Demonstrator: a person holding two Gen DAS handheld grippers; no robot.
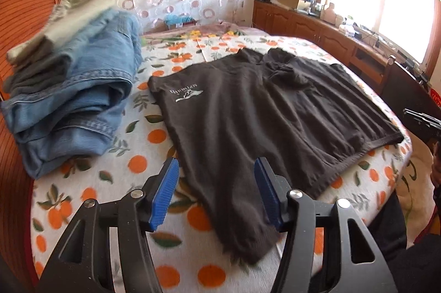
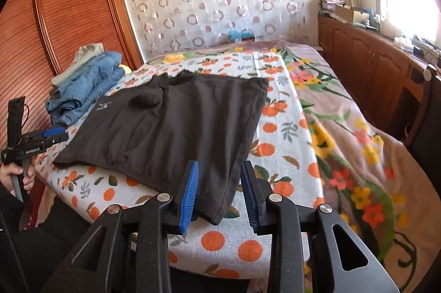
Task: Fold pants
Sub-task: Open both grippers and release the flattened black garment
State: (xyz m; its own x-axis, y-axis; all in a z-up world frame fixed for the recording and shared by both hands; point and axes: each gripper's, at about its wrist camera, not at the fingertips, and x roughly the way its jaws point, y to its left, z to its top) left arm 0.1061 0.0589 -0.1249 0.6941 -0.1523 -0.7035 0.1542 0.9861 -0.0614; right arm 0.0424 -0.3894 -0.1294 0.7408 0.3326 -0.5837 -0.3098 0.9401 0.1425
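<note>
Dark brown pants lie spread flat on an orange-print blanket, a white logo near their far left. They also show in the right wrist view. My left gripper is open, its blue pads hovering over the pants' near corner. My right gripper is open, its pads on either side of the pants' near right corner, just above the cloth. The left gripper also shows in the right wrist view at the left edge.
A stack of folded blue jeans with grey garments on top sits at the left of the bed. A ribbed wooden wardrobe stands behind it. A floral blanket covers the bed's right side. Wooden cabinets run under the window.
</note>
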